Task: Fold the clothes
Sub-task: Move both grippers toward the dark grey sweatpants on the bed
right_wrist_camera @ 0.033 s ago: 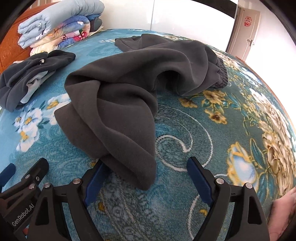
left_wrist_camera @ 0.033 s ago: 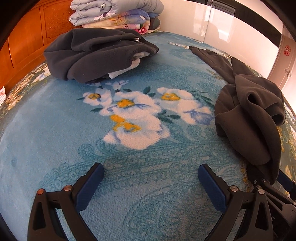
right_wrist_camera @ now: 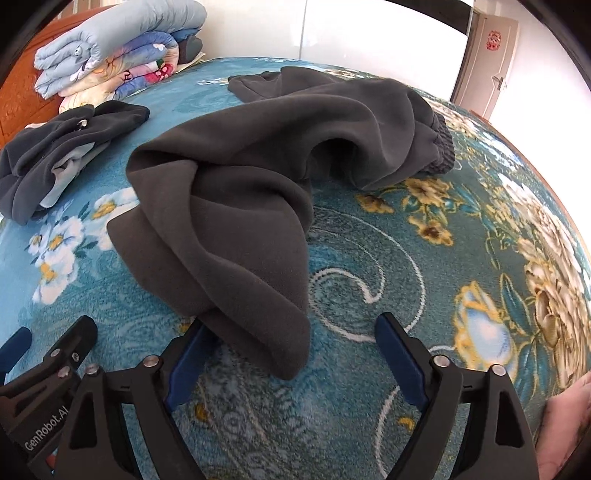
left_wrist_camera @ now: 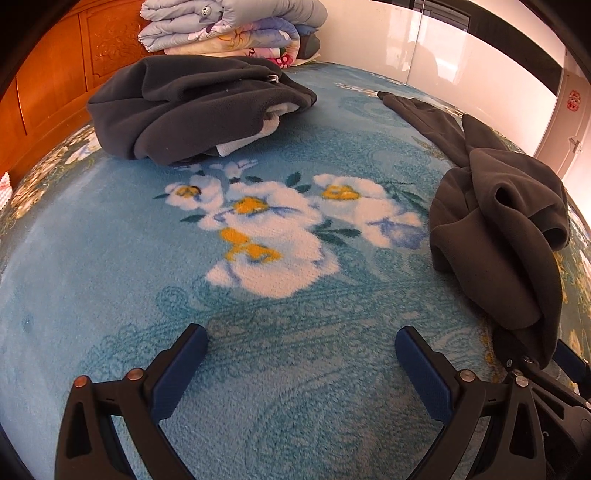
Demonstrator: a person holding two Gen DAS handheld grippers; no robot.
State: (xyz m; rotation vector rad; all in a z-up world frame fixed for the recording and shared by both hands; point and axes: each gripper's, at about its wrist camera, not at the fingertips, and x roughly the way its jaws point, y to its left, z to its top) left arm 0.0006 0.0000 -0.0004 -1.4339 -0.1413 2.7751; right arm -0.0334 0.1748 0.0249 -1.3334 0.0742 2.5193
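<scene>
A crumpled dark grey pair of fleece trousers [right_wrist_camera: 258, 184] lies on the blue flowered blanket [right_wrist_camera: 369, 258], its ribbed cuff [right_wrist_camera: 437, 157] at the far right. Its near corner hangs down between the fingers of my right gripper [right_wrist_camera: 291, 325], which is open, low over the blanket. In the left wrist view the same trousers [left_wrist_camera: 509, 229] lie to the right. My left gripper [left_wrist_camera: 300, 334] is open above bare blanket [left_wrist_camera: 110, 258], with nothing between its fingers. The two grippers sit side by side, the left one's finger [right_wrist_camera: 74, 343] showing beside the right.
A folded dark grey garment with a white lining [left_wrist_camera: 192, 107] lies at the back left. Behind it a stack of folded quilts [left_wrist_camera: 236, 29] rests against the wooden headboard [left_wrist_camera: 55, 74]. A person's hand [right_wrist_camera: 565, 424] shows at the lower right; a door [right_wrist_camera: 487, 55] stands far right.
</scene>
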